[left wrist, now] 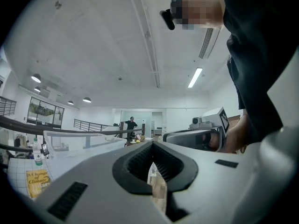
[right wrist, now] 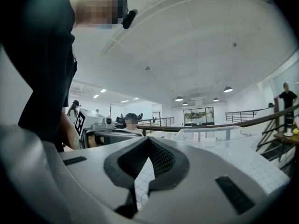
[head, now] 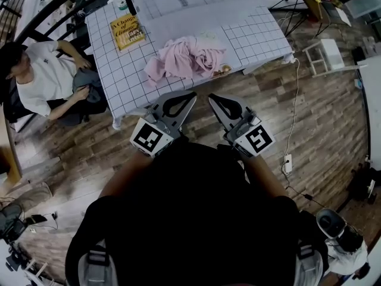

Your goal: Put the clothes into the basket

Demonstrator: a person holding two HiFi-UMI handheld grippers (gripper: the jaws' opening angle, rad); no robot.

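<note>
Left gripper (head: 190, 95) and right gripper (head: 212, 99): the 2 claws pressed together, pinching nothing, side by side at the near edge of the gridded table (head: 119, 70). Pink clothes (head: 187, 58) heaped there, straight ahead just past both tips, stretched left-right, about equally near each. No basket visible.

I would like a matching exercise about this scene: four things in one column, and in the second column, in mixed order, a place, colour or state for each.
Things:
1. clothes
2. book
3. person in white
4. right gripper

Descriptions:
A. jaws shut, nothing held
B. pink heap near the front edge of the table
C. sits beside the table, at the picture's left
D. yellow, near the table's far left corner

Pairs: 1-B, 2-D, 3-C, 4-A
</note>
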